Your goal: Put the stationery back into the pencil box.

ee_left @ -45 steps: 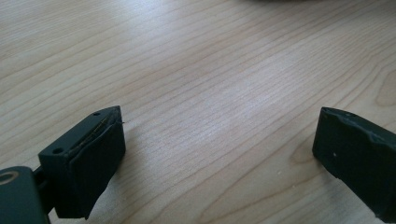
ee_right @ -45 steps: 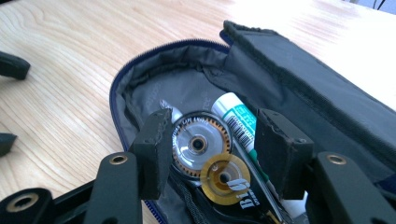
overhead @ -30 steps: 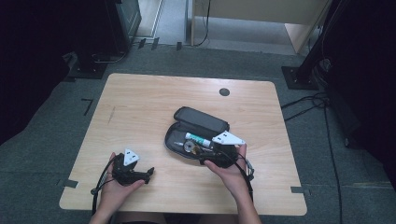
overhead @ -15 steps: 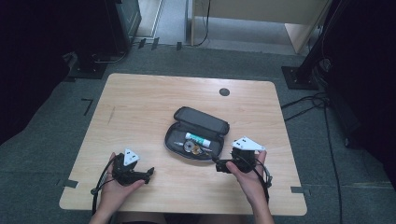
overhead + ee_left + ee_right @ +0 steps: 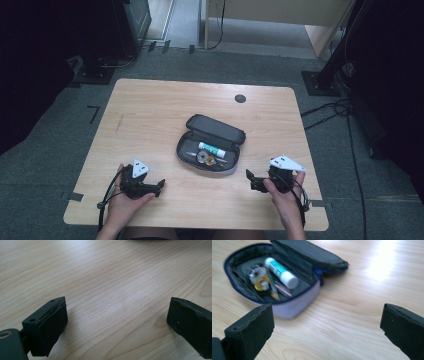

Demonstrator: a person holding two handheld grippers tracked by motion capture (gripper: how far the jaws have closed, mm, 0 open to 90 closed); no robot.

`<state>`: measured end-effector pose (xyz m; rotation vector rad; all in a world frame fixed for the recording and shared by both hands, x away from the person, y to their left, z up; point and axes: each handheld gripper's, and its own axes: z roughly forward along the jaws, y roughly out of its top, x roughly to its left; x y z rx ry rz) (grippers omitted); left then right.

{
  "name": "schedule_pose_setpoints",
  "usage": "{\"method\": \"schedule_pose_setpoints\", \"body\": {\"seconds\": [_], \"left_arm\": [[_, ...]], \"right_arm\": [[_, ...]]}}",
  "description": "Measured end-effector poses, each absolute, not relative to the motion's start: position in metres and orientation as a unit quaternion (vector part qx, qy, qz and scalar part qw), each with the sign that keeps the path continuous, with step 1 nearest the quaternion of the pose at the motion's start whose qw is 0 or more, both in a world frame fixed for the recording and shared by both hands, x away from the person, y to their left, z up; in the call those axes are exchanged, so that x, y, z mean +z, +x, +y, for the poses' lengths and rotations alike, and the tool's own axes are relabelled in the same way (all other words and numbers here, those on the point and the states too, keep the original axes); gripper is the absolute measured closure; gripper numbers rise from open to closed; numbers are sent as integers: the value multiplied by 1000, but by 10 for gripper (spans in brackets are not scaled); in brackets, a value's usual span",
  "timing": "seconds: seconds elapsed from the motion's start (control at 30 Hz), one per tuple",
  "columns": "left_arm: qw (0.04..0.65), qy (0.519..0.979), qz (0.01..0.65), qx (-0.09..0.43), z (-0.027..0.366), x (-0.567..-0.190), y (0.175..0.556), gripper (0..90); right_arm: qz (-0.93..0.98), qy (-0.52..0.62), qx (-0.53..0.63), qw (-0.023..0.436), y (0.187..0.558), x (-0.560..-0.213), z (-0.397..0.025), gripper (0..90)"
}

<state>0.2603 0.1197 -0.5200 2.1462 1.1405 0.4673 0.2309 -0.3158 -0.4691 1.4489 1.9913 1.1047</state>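
Observation:
An open dark pencil case lies mid-table, lid flipped back. Inside it are a white and green tube, a gold round piece and some pens. My right gripper rests low on the table to the right of the case, jaws wide open with nothing between them. My left gripper sits near the front left edge, also open over bare wood, held by a hand.
The wooden table has a round black grommet at the back. Grey carpet surrounds it, with cables on the right and dark equipment stands behind.
My right gripper drew back from the case to the right and toward the front edge, now empty. The left gripper stayed put.

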Motion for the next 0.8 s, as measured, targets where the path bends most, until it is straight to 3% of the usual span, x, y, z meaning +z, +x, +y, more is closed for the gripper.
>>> {"method": "schedule_pose_setpoints", "body": {"seconds": [0.8], "left_arm": [[326, 821, 434, 178, 120, -520, 260, 35]], "right_arm": [[689, 593, 345, 233, 197, -509, -388, 0]]}}
